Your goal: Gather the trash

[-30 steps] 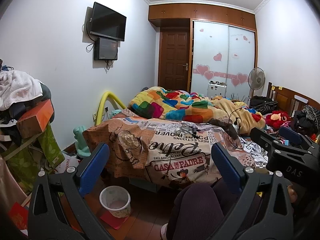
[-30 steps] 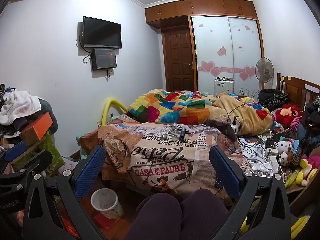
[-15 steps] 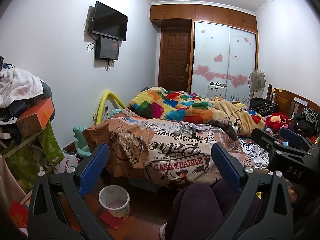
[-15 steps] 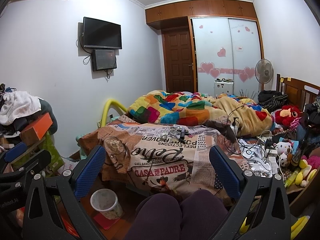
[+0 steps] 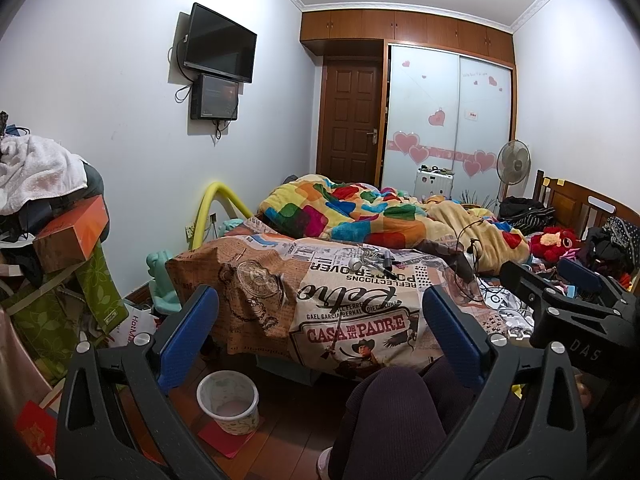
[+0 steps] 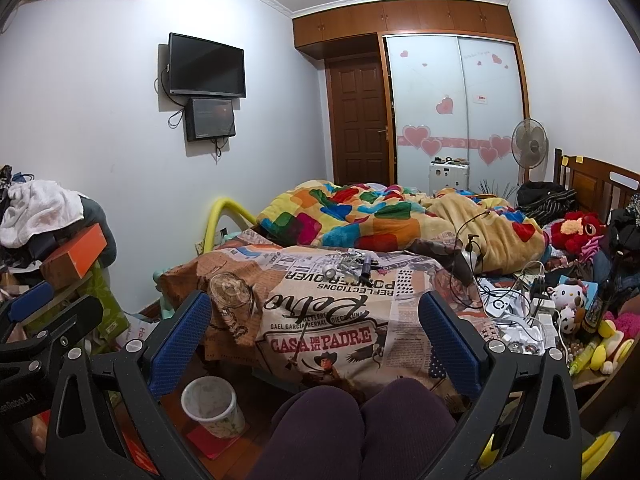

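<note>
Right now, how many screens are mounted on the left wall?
2: a larger black screen up high, and a smaller screen directly beneath it, touching its lower edge. Both appear dark.

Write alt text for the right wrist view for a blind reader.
Open blue-padded tongs frame a cluttered bedroom: a newspaper-print cover draped over the bed, a small white bin on the floor at lower left, and the person's knees in front.

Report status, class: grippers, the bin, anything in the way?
Left gripper open, empty. Right gripper open, empty. Waste bin upright on floor beside the bed, nothing picked yet. Person's knees and draped printed cover lie ahead.
</note>
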A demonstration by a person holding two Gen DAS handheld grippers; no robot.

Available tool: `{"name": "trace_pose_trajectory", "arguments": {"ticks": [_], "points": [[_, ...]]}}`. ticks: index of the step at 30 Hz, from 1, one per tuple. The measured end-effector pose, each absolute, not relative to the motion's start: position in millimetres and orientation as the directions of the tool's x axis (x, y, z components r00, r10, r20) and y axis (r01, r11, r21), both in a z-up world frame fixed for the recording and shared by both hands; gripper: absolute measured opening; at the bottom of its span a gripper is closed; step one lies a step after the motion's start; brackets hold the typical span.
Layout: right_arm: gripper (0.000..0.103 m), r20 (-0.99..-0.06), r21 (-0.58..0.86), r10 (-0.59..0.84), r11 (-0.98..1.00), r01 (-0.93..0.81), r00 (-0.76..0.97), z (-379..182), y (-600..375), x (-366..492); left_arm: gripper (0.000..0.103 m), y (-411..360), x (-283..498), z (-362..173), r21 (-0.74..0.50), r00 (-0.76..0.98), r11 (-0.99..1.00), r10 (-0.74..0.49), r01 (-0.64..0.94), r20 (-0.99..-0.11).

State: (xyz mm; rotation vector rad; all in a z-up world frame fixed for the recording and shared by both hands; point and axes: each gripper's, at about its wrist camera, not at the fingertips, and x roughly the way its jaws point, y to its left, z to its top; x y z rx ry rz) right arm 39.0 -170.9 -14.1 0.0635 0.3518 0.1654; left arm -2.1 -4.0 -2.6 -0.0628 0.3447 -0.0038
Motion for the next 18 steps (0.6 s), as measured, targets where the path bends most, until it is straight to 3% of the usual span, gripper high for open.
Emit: {"name": "trace_pose_trajectory", "arguments": {"ticks": [18], "points": [[0.103,-0.338,0.089,0.173,0.984,-0.151,0.925,-11.7,-167.8,38.6,0.102,-2.4,-2.6,-3.4,-0.063,0.941,0.998,-0.016,-0.006,-0.338]]}}
